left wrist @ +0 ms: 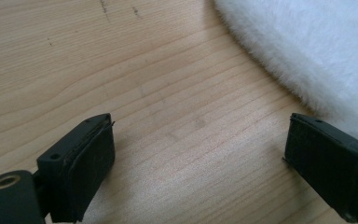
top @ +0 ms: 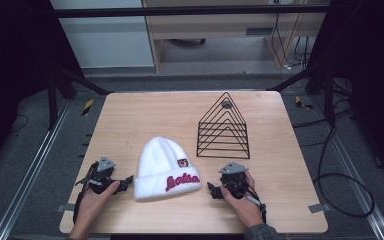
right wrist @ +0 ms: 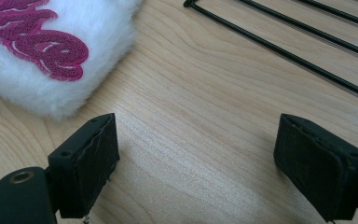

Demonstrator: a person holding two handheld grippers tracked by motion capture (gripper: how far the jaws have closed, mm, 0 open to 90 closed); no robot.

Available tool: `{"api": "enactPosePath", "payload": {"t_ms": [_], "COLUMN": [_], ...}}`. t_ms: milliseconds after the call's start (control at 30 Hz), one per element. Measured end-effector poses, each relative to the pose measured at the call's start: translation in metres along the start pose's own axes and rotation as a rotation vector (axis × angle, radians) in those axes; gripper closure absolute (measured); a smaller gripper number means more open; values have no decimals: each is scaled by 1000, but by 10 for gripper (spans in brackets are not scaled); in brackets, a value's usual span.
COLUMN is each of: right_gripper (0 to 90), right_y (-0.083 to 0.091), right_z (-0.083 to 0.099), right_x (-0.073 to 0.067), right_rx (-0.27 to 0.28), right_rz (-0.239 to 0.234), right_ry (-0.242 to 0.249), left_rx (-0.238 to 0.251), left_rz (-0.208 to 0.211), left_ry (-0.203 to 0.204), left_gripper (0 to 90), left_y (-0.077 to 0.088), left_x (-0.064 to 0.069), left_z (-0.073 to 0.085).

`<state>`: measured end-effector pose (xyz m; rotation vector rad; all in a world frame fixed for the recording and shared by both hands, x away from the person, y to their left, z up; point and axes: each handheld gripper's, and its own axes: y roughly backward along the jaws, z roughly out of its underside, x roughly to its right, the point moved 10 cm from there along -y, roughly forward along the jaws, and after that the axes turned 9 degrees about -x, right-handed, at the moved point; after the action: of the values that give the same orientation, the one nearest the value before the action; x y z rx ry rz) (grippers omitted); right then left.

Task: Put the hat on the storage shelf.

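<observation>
Left hand-held gripper (top: pixel 125 181) rests on the tabletop (top: pixel 130 120) just beside the left edge of the white fuzzy beanie (top: pixel 164 167), its jaws pointing at the hat and standing wide apart with nothing between them. Its own camera shows bare wood between the two black pads (left wrist: pixel 86 168), with the beanie's furry edge (left wrist: pixel 307 46) just past the right-hand pad and not pressed by either. Right hand-held gripper (top: pixel 211 188) sits just beside the beanie's right edge, also aimed at the hat, jaws spread wide and empty; in its own view only wood lies between the pads (right wrist: pixel 93 161), and the hat's cuff (right wrist: pixel 46 56) with the magenta script lettering lies a little ahead of the left-hand pad. Each gripper is held by one of the person's hands, at the near side of the tabletop. Flat on the wood lies the beanie, cuff toward the person. Beyond the beanie and to its right stands a black wire triangular rack (top: pixel 223 127), apart from the hat.
</observation>
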<state>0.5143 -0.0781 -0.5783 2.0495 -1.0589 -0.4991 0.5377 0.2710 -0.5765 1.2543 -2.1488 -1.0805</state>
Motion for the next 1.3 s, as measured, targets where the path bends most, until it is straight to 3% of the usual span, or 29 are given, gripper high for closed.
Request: {"api": "enactPosePath", "payload": {"t_ms": [33,67,200,300,367,500,600,733,867,933,1300], "right_gripper": [139,139,139,139,140,139,139,138,134,134,134], "right_y": [0,0,0,0,0,0,0,0,-1,-1,-1], "right_z": [0,0,0,0,0,0,0,0,0,0,0], "right_x": [0,0,0,0,0,0,0,0,1,1,1], "right_rx": [0,0,0,0,0,0,0,0,-2,-2,-2], "right_rz": [0,0,0,0,0,0,0,-1,1,1,1], "right_ry": [0,0,-1,-1,-1,0,-1,0,4,4,4], "left_rx": [-12,-12,-17,-15,-16,-9,-19,14,-12,-25,-74], "left_rz": [23,23,49,66,72,77,61,78,72,92,104], "left_ry": [-30,-30,-71,-44,-52,-76,-119,-94,-117,-105,-146], "left_gripper": [54,2,11,53,58,65,67,107,117,135,225], "left_y": [-2,-2,-3,0,4,13,17,19,7,-2,-38], "left_x": [2,2,3,0,-1,3,10,18,19,21,32], "left_z": [0,0,-3,-11,-21,-53,-80,-118,-141,-146,-151]}}
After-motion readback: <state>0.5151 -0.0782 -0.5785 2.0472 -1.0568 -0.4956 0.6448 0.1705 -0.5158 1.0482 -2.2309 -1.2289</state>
